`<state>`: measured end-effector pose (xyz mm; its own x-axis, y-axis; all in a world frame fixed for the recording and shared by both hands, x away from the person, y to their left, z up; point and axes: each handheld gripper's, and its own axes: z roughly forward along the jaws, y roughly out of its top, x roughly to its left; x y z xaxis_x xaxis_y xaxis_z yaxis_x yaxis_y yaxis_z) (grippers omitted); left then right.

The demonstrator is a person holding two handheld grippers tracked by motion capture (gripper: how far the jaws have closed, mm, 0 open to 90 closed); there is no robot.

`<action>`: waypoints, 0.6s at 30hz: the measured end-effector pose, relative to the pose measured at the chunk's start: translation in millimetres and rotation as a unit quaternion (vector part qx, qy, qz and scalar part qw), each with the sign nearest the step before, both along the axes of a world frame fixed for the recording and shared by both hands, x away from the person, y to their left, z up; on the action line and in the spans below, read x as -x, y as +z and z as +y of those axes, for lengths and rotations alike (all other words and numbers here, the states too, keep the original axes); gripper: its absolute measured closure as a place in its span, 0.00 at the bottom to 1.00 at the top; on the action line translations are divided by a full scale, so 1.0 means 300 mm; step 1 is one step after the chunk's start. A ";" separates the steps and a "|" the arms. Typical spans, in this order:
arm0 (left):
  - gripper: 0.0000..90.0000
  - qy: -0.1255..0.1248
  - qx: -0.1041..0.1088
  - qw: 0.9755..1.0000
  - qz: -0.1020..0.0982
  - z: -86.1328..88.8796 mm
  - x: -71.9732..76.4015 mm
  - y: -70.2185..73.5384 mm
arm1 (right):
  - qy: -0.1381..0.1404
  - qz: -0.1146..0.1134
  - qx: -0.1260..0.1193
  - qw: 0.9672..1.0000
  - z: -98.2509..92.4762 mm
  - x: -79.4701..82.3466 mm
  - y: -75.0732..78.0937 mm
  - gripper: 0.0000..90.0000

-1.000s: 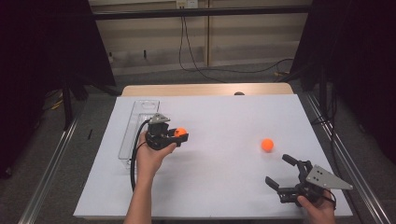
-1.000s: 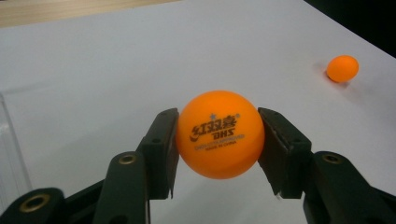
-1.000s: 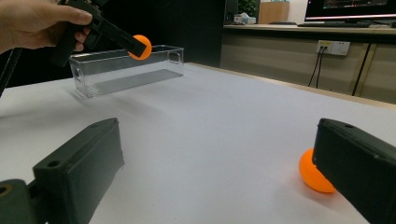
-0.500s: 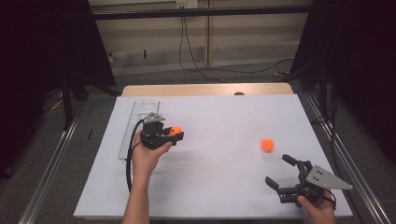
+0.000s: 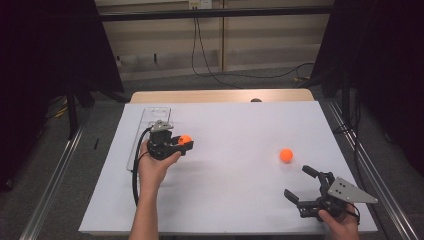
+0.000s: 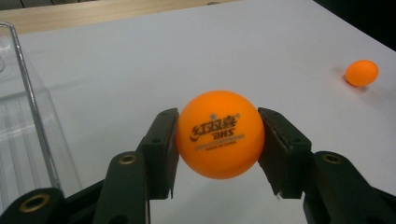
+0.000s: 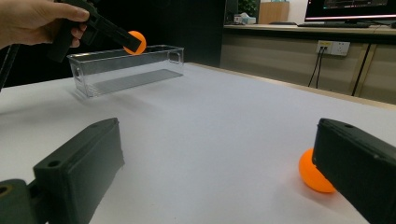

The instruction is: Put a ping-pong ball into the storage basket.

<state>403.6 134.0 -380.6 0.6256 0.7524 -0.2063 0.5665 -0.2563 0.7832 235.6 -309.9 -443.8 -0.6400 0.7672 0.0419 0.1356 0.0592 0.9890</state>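
White table covering (image 5: 235, 150) spreads under both tools: from above, the left gripper (image 5: 184, 142) pinches an orange ping-pong ball (image 5: 184, 139) beside the clear bin (image 5: 145, 131). Its own camera shows the pads squarely gripping. The right gripper (image 7: 219, 168) stands spread, the second ball (image 7: 314, 176) by one jaw. Carrying the held ball level over the rim seems wise.

only the clear bin (image 5: 150, 131) and a loose ball (image 5: 286, 155) interrupt the table (image 5: 235, 190).

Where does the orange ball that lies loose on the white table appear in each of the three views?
High view: loose orange ball, right of centre, beyond the right gripper.
Left gripper view: upper right.
Right gripper view: lower right, partly behind a jaw.
Shared landmark: clear tray.
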 end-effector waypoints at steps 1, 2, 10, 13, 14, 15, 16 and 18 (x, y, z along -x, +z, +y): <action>0.57 0.000 0.000 1.000 -0.001 0.003 0.000 0.000 | 0.000 0.000 0.000 1.000 0.000 0.000 0.000 0.02; 0.57 0.001 0.000 1.000 -0.003 0.005 -0.001 0.001 | 0.000 0.000 0.000 1.000 0.000 0.000 0.000 0.02; 0.57 0.007 0.002 1.000 -0.003 0.026 -0.001 0.006 | 0.000 -0.001 0.000 1.000 -0.001 0.000 0.000 0.02; 0.57 0.010 0.000 1.000 -0.004 0.030 -0.002 0.006 | 0.000 -0.001 0.000 1.000 -0.001 0.000 0.000 0.02; 0.57 0.011 0.001 1.000 -0.004 0.031 -0.002 0.006 | 0.000 0.000 0.000 1.000 0.000 0.000 0.000 0.02; 0.57 0.012 0.000 1.000 -0.004 0.031 -0.003 0.006 | 0.000 0.000 0.000 1.000 0.000 0.000 0.000 0.02; 0.57 0.011 0.001 1.000 -0.003 0.032 -0.003 0.006 | 0.000 0.000 0.000 1.000 0.000 0.001 0.000 0.02; 0.57 0.014 0.003 1.000 -0.003 0.035 -0.003 0.006 | 0.000 0.000 0.000 1.000 0.000 0.000 0.000 0.02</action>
